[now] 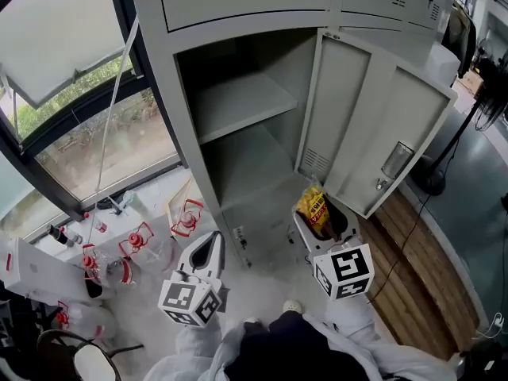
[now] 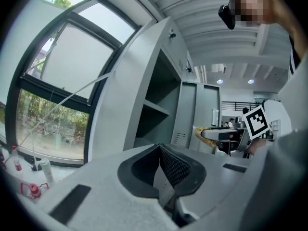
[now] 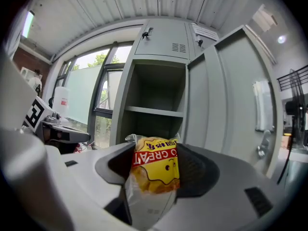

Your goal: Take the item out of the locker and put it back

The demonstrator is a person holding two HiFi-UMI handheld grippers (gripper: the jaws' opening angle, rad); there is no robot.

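Locker point(image 1: 163, 101) stands ahead, door point(image 1: 373, 121) swung open at its right, shelf point(image 1: 242, 101) inside, up high. Snack bag point(image 1: 314, 209) sits between the jaws of the right gripper point(image 1: 319, 221), outside, before the door's foot. Left gripper point(image 1: 211, 244) is left of it. Window point(image 1: 79, 109) is left of the locker, with bottles point(image 1: 140, 241) below on the floor point(image 1: 262, 292).

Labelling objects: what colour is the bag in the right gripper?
Yellow with a red band; the bag shows best in the right gripper view.

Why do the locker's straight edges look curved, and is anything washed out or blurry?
Head view: the wide lens slants the locker; light is even. Left gripper view: round fisheye, dark corners, the window glares pale. Right gripper view: same bending; the snack bag is sharp on top, softer lower down.
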